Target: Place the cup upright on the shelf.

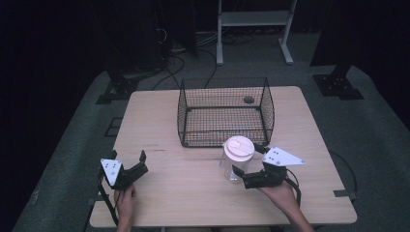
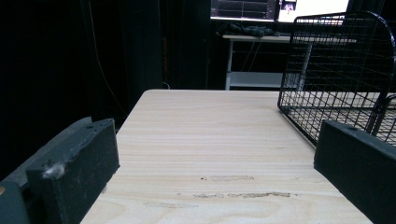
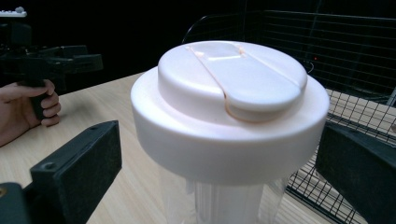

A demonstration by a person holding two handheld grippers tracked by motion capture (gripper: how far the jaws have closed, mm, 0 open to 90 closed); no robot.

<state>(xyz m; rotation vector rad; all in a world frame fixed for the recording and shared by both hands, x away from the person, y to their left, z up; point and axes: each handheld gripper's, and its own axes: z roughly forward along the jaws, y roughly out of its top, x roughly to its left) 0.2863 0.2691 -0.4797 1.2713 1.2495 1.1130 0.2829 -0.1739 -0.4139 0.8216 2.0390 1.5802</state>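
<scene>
Both black jaws of my right tool [image 1: 248,163] stand apart on either side of the clear jar [image 1: 234,169] with its white lid [image 3: 229,107], low centre-right of the high view, just before the wire basket [image 1: 225,112]. My left tool [image 1: 128,159], lower left, gapes over bare counter [image 1: 193,193].

I see a clear jar [image 1: 234,166] with a pale pink lid [image 1: 239,147], a black wire basket [image 1: 225,112], a light wood table [image 1: 193,188] and grey carpet [image 1: 377,145].

White-lidded clear jar [image 3: 229,116], between spread jaws
</scene>
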